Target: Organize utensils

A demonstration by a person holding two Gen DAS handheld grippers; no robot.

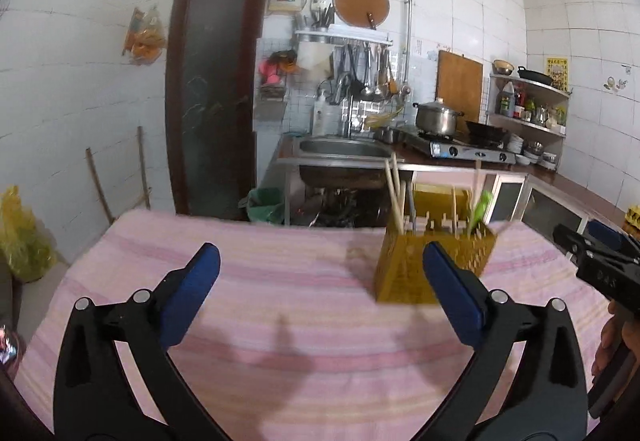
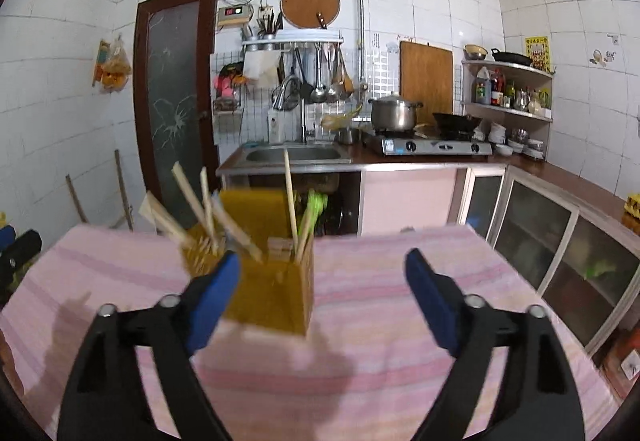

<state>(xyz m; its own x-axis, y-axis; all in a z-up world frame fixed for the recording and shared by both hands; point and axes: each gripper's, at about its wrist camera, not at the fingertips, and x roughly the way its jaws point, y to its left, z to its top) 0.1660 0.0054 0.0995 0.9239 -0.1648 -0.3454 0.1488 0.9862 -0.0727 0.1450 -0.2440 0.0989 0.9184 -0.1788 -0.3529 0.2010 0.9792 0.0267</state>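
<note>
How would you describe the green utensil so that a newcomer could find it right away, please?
Start at the pink striped tablecloth and find the yellow-brown utensil holder standing on it. The green utensil pokes up from its right-hand compartment; it is the only bright green thing among pale wooden chopsticks.

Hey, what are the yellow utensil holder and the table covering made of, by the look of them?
The utensil holder looks like matte yellow-brown wood or bamboo, going by its flat boxy sides and perforated side wall; blur leaves plastic possible. The table covering looks like soft woven cloth, pink with paler stripes and no shine.
</note>
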